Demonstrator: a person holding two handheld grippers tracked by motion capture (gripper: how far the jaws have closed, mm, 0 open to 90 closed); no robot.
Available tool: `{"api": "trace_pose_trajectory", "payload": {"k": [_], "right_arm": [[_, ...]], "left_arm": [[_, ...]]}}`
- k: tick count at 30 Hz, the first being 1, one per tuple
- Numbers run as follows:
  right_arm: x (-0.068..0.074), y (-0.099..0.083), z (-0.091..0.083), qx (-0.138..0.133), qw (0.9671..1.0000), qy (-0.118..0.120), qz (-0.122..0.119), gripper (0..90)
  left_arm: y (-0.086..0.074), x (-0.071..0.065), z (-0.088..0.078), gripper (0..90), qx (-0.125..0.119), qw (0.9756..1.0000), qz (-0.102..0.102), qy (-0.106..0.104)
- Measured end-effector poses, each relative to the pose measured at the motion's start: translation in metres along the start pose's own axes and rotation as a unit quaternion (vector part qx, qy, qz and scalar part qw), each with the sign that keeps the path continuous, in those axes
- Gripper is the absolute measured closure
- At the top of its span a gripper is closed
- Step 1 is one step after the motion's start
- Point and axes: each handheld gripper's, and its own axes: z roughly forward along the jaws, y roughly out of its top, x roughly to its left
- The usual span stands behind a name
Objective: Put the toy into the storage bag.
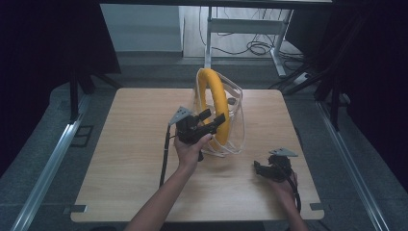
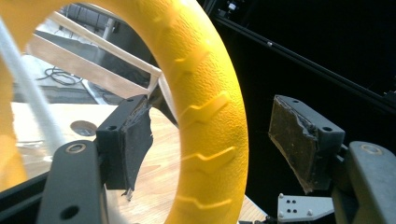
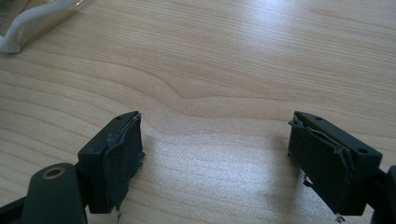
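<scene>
in the high view a wooden table (image 1: 144,159) fills the middle of the scene, with a yellow ring (image 1: 215,98) standing upright on edge inside a clear plastic bag (image 1: 236,122) with white handles, a little beyond the table's centre. the left gripper (image 1: 215,119) is raised at the near side of the ring, held in the person's left hand (image 1: 191,150), its jaws spread with one on each side of the yellow band, not visibly pressing on it. the right gripper (image 1: 259,169) lies low over the table at the near right, well apart from the ring, in the right hand (image 1: 284,185). a cable (image 1: 165,156) trails from the left gripper toward the near edge.

in the left gripper view the ring (image 2: 205,116) runs between the two black jaws, its textured, notched surface just beside the left jaw's frayed pad and clearly apart from the right one; the jaws stand wide. the table (image 2: 159,186) shows through the ring's hole.

in the right gripper view the jaws stand wide apart over bare wood (image 3: 224,65), nothing between them. a white bag handle (image 3: 28,25) lies at the far left corner.
</scene>
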Motion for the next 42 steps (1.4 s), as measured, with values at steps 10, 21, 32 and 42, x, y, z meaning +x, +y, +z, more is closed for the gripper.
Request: {"api": "trace_pose_trajectory", "payload": {"k": [10, 21, 32, 42], "right_arm": [[0.0, 0.0, 0.0, 0.001, 1.0, -0.001, 0.0, 17.8], [0.0, 0.0, 0.0, 0.0, 1.0, -0.005, 0.003, 17.8], [0.0, 0.0, 0.0, 0.0, 1.0, -0.006, 0.003, 17.8], [0.0, 0.0, 0.0, 0.0, 1.0, -0.005, 0.003, 18.1]], "left_arm": [[0.001, 0.021, -0.043, 30.2, 0.013, 0.9998, 0.005, 0.014], [-0.011, 0.043, -0.096, 31.7, 0.031, 0.9986, 0.011, 0.04], [-0.025, 0.057, -0.13, 31.5, 0.06, 0.9963, 0.013, 0.061], [-0.035, 0.07, -0.145, 32.5, 0.068, 0.9931, 0.008, 0.095]]}}
